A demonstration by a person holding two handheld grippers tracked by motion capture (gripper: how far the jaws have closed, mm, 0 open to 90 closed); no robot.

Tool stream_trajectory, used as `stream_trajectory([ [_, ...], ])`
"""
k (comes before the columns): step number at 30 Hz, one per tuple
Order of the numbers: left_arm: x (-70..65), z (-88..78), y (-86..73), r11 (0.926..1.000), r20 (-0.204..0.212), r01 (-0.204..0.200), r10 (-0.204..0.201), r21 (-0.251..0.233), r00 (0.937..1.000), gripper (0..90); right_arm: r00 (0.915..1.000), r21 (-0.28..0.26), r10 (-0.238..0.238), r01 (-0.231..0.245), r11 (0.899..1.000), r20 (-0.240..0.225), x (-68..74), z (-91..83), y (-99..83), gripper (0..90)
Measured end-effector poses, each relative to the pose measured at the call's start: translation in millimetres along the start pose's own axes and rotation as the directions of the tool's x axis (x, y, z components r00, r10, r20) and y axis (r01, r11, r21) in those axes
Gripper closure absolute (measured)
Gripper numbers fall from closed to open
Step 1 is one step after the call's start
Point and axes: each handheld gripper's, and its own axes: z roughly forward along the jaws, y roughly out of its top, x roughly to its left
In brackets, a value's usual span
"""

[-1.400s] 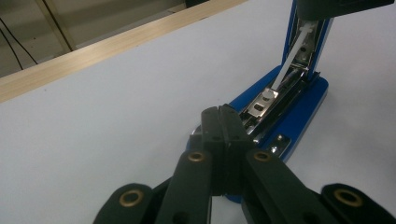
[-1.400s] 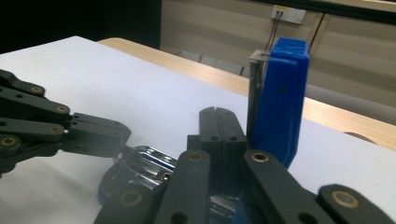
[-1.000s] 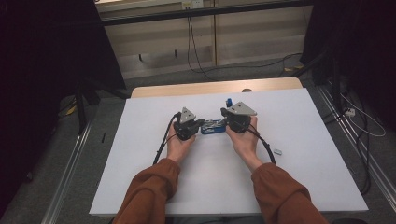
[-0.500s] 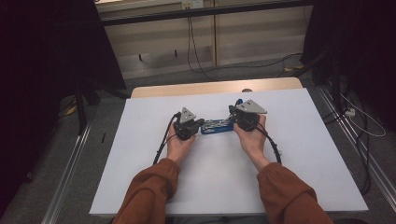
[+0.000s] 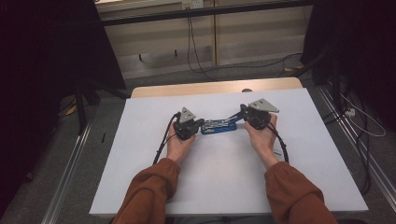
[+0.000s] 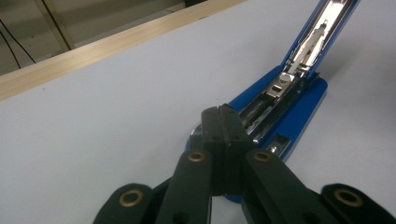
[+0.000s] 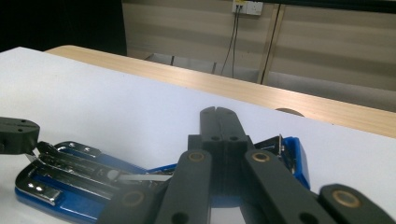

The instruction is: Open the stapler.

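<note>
- Stapler (image 5: 219, 126): bright blue body, silver metal channel inside, shiny; the blue shows along base and raised arm in the left gripper view (image 6: 289, 93).
- Left gripper (image 5: 187, 127): black, grey three-cornered plate on top; brass-coloured rings on the black jaw links.
- Right gripper (image 5: 256, 117): black, same grey plate, same brass rings.
- Table (image 5: 154, 186): plain white top, no pattern; pale wood strip (image 5: 187, 89) along far edge.
- Sleeves (image 5: 149, 191): rust orange-brown.
- Cables (image 5: 164, 139): black.
- Far wall (image 5: 154, 42): beige panels.
</note>
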Motion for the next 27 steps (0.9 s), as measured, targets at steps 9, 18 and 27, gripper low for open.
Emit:
stream_trajectory([
  [9, 0.4, -0.2, -0.1, 1.0, -0.003, -0.001, 0.001, 0.0, 1.0, 90.0, 0.9998, 0.018, 0.019, -0.02, 1.0, 0.01, -9.1, 0.8, -7.6, 90.0],
  [18, -1.3, -0.1, 0.0, 1.0, -0.01, 0.006, -0.006, -0.001, 0.9999, 90.0, 0.9999, 0.041, 0.007, -0.008, 0.999, 0.011, -11.6, 2.7, -10.5, 90.0],
  [27, -2.7, -0.1, 0.7, 1.0, -0.022, 0.005, -0.005, 0.004, 0.9997, 90.0, 0.9995, 0.059, 0.031, -0.031, 0.998, 0.006, -15.5, 5.1, -16.1, 90.0],
])
